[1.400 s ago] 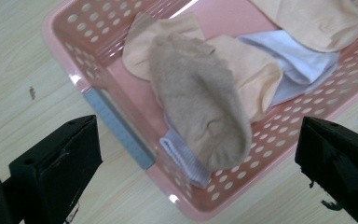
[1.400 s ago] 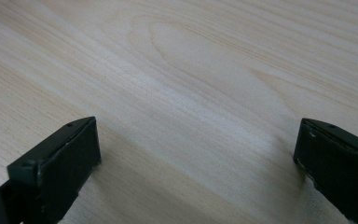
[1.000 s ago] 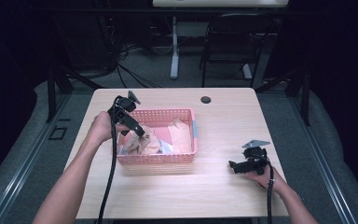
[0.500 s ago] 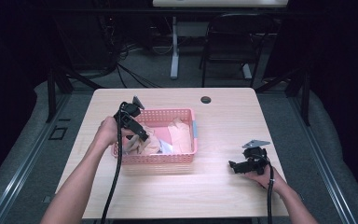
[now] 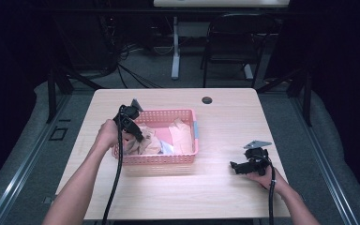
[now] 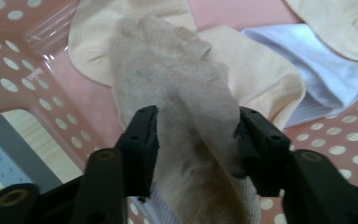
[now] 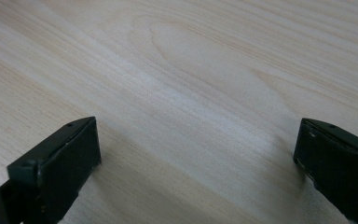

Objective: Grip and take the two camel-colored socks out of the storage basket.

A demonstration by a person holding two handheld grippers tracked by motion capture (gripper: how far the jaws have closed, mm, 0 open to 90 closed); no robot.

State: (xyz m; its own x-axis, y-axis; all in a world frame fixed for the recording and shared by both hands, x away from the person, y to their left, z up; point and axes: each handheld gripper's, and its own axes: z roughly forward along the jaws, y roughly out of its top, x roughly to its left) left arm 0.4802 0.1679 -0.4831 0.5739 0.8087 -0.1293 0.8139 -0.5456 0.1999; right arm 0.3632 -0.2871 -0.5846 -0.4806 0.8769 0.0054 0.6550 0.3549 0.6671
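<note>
the left gripper [image 6: 196, 140] has its jaws on either side of a grey sock [image 6: 186, 116], and the cloth bunches between them, so it looks clamped on the sock rather than just straddling it. in the high view this gripper [image 5: 132, 125] sits at the left end of the pink basket [image 5: 194, 136], left of centre in the frame. the sock lies in the basket on top of a beige sock [image 6: 256, 74], with a pale blue cloth [image 6: 326, 74] toward the upper right of the left gripper view and the basket's dotted wall at the left edge.

the right gripper [image 7: 196, 158] rests low over bare table [image 7: 191, 70], jaws spread wide with nothing between them; in the high view it [image 5: 247, 165] is at the lower right, well apart from the basket.

the step in hand seems to be the pick: the sock is gripped but not yet out of the basket. the next move likely calls for a straight lift clear of the rim, slow enough that the sock peels off the beige one under it instead of dragging it along.
</note>
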